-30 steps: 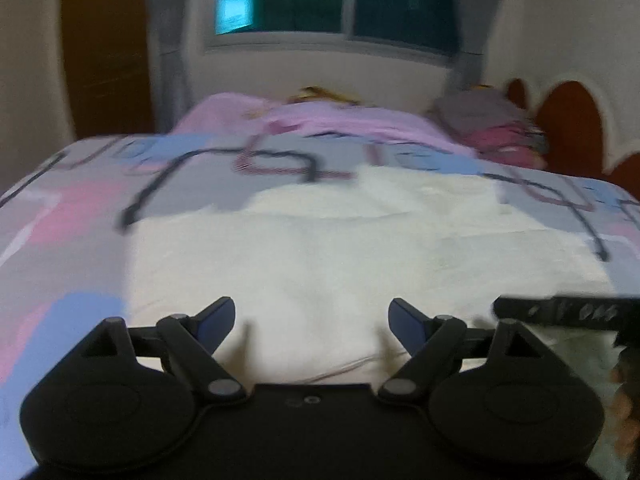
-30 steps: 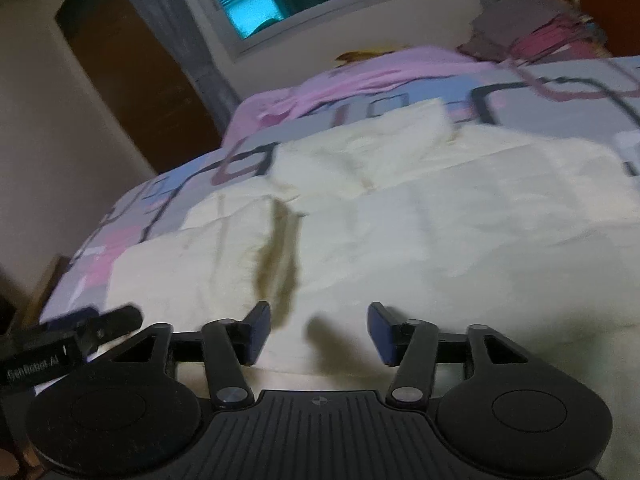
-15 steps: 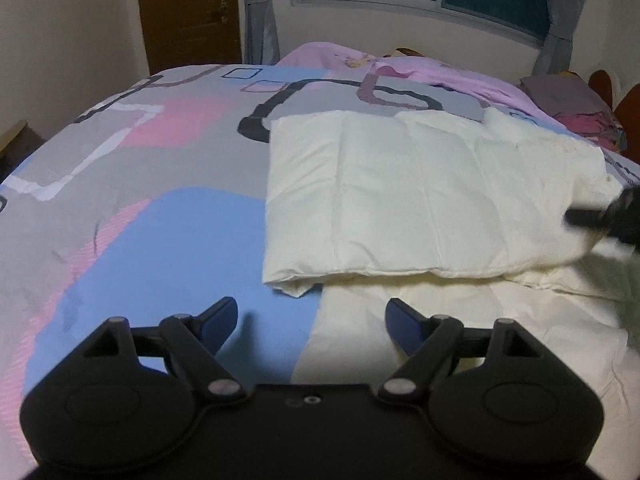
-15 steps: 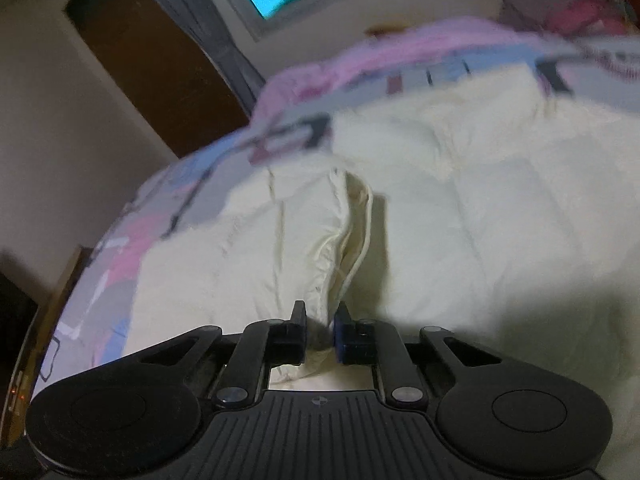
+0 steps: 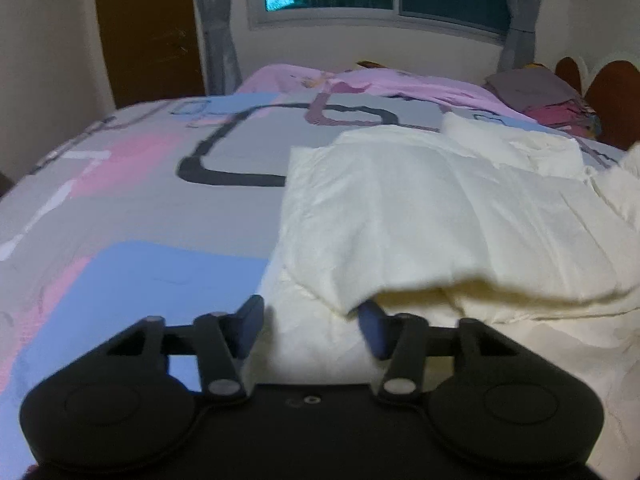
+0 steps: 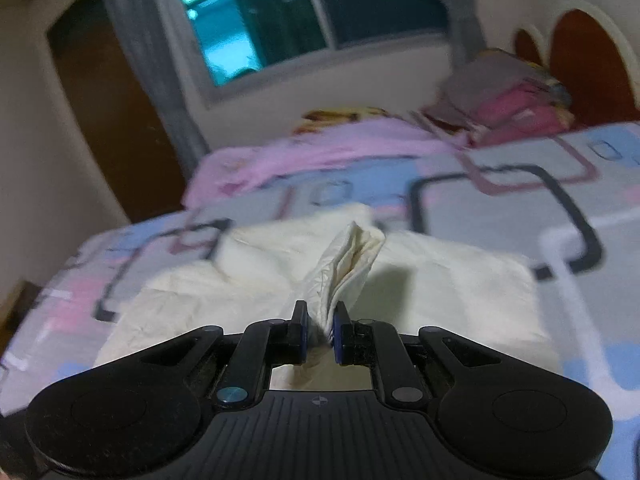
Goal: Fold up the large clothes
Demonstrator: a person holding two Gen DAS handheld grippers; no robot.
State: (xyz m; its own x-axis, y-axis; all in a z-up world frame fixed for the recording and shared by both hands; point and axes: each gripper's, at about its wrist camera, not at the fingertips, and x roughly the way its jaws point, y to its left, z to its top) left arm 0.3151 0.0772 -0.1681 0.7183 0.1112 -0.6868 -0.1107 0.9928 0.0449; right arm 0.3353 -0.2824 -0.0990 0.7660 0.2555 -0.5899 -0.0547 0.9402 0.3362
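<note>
A large cream garment (image 5: 420, 216) lies crumpled on the bed, with one layer folded over another. My left gripper (image 5: 312, 326) is low at its near left corner and its jaws are closing. The cloth's edge lies between them, and a fold drapes over the right fingertip (image 5: 370, 320). The pads do not visibly press on it. In the right wrist view my right gripper (image 6: 320, 330) is shut on a bunched ridge (image 6: 352, 256) of the same garment (image 6: 440, 280) and holds it raised off the bed.
The bedspread (image 5: 140, 208) has grey, blue and pink patches with dark outlines. At the far end of the bed lie a pink blanket (image 5: 360, 80) and a stack of folded clothes (image 5: 536, 92), in front of a brown headboard (image 5: 612, 96). A brown door (image 5: 148, 32) and a window lie beyond.
My left gripper sank onto the garment's near corner and its jaws narrowed around the edge. My right gripper shut on a fold of the cloth and lifted it up.
</note>
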